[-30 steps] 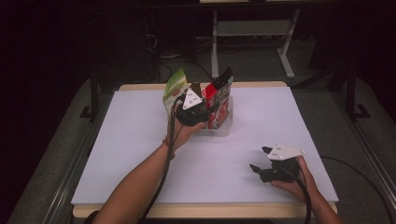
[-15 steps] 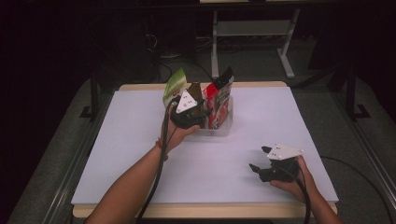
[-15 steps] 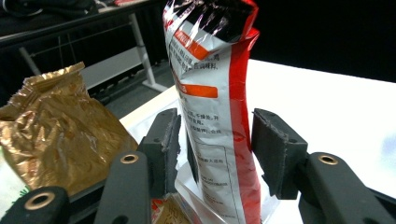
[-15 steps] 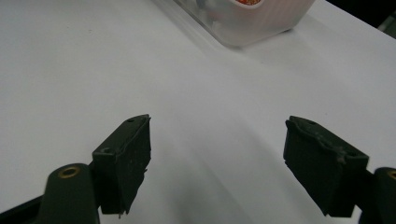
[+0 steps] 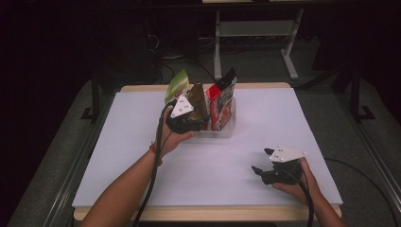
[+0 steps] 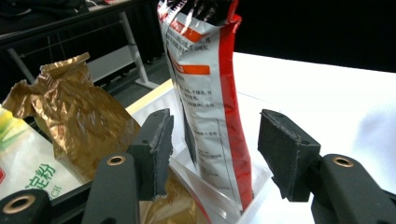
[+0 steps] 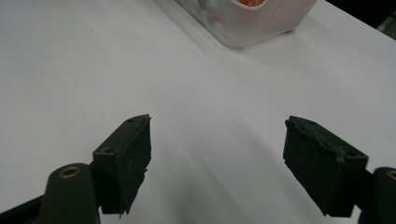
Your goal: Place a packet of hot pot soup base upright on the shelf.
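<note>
A clear plastic bin (image 5: 226,130) at the table's far middle holds three upright snack bags: green (image 5: 176,84), crumpled gold (image 5: 197,96) and red (image 5: 222,99). My left gripper (image 5: 199,118) is at the bin's near side and open. Its jaws have just been opening. In the left gripper view the red-and-white bag (image 6: 210,93) stands in the gap of that gripper (image 6: 215,135), and neither pad presses it. The gold bag (image 6: 79,121) and green bag (image 6: 21,163) lie to its left. My right gripper (image 5: 261,161) rests low at the near right, open and empty (image 7: 217,144).
The white tabletop (image 5: 265,118) is bare around the bin, and its front edge runs just below the right hand. The bin's corner (image 7: 261,23) shows ahead of the right jaws. A white frame (image 5: 255,33) stands on the dark floor behind the table.
My left gripper has drawn back a little from the bags toward the person. The right gripper has stayed where it was.
</note>
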Demonstrator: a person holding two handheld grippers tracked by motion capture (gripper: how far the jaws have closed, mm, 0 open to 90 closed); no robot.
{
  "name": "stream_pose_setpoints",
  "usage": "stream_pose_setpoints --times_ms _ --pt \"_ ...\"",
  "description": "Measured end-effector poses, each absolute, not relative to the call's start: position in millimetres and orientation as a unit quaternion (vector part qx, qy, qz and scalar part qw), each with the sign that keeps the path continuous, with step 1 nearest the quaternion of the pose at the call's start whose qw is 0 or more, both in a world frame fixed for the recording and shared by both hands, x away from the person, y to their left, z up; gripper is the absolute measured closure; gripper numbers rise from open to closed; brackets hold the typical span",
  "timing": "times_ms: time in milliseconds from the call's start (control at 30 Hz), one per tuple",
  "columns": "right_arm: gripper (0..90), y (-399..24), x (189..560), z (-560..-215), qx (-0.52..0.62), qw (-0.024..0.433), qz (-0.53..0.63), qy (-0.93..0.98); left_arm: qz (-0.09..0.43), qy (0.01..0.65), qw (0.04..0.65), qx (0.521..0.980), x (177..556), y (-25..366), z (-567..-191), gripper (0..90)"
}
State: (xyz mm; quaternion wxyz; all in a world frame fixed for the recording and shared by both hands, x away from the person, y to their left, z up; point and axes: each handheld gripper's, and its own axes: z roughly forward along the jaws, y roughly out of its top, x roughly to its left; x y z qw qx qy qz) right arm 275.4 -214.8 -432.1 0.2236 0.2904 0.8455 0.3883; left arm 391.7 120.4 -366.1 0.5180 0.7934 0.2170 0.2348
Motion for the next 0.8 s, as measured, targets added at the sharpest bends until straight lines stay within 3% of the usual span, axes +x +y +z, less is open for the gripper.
stream_pose_setpoints --times_ms 800 --pt "22.4 -213 275 -431 0.288 0.229 0.385 0.846 0.249 0.171 0.479 0.824 363 142 -370 34.4"
